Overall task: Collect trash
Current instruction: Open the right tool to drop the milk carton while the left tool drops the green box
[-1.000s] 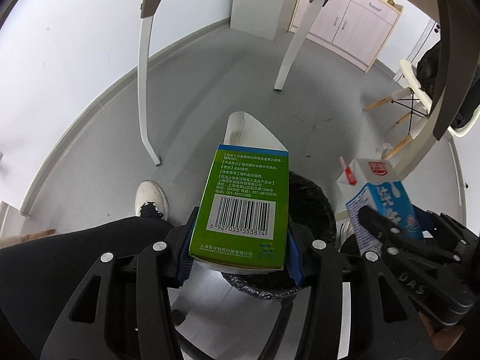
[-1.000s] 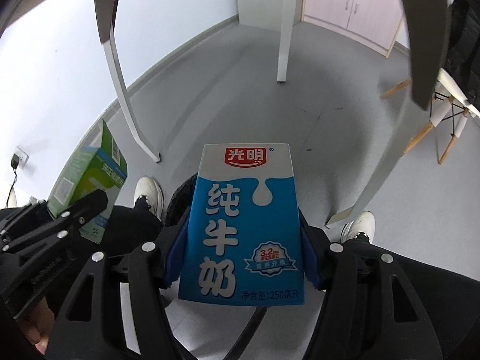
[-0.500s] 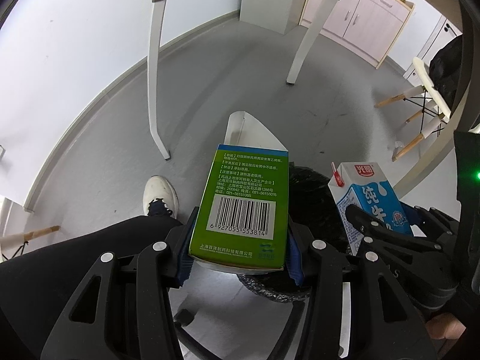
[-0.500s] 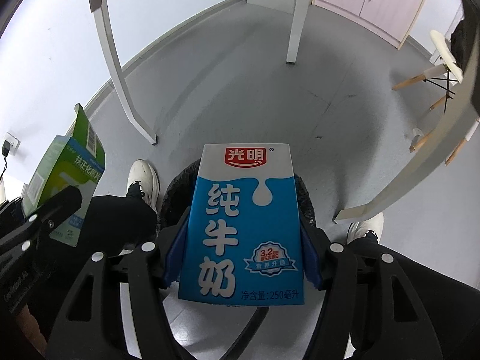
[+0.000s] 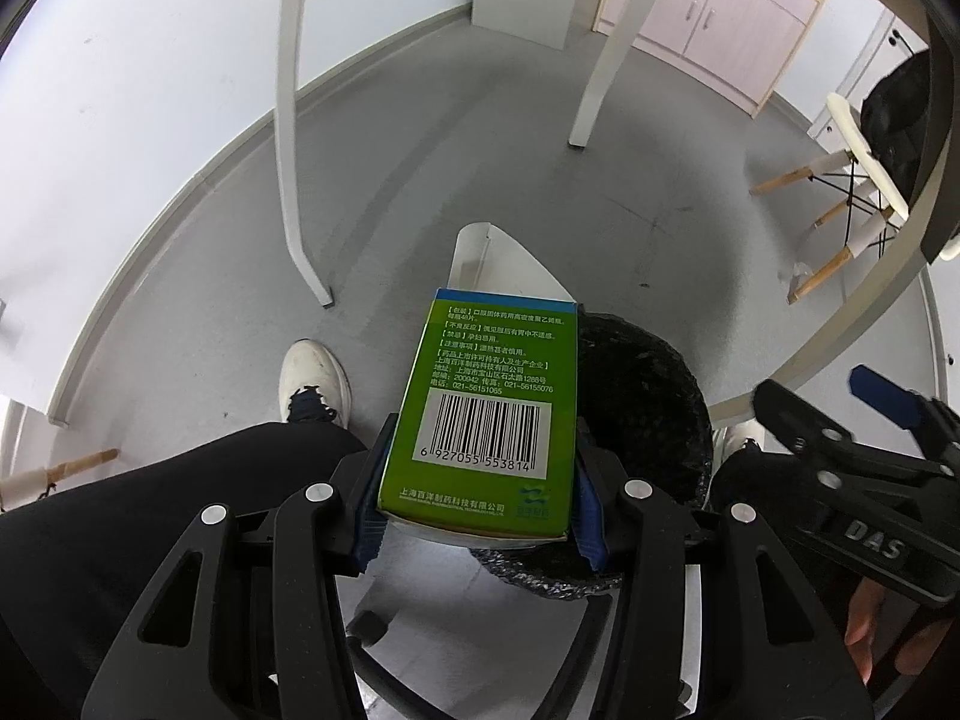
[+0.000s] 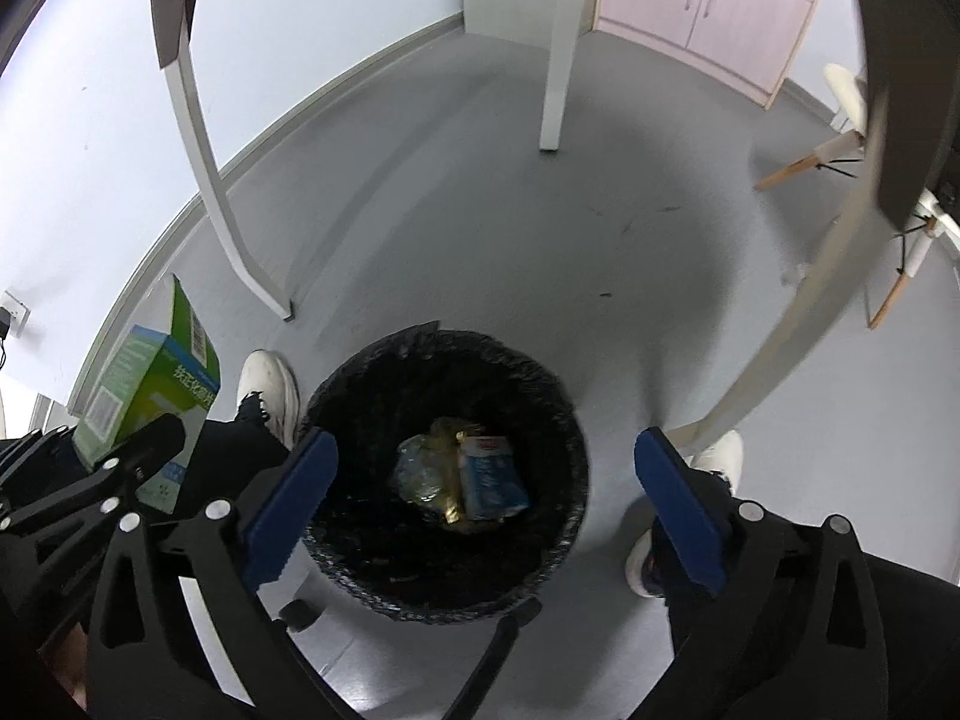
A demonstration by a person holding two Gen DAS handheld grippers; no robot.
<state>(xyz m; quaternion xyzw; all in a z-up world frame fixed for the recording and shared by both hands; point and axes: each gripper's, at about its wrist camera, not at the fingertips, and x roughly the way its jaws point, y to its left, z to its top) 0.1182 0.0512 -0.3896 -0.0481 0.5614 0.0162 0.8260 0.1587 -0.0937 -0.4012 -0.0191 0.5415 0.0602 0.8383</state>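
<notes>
Right wrist view: right gripper (image 6: 486, 501) jaws opening, nothing btwn them; milk carton (image 6: 493, 477) lies in the bin (image 6: 564, 420) below. Left gripper (image 5: 480, 504) clamps green box (image 5: 489, 414) w/ pads on both sides.

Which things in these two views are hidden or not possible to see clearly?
- Left wrist view: most of the bin inside, hidden behind the green box.
- Left wrist view: the right gripper, cut off by the picture edge.
- Right wrist view: the milk carton print, too small and blurred; what lies under it and the wrapper is dark.
- Right wrist view: the left gripper pads, hidden behind its own arms.
</notes>
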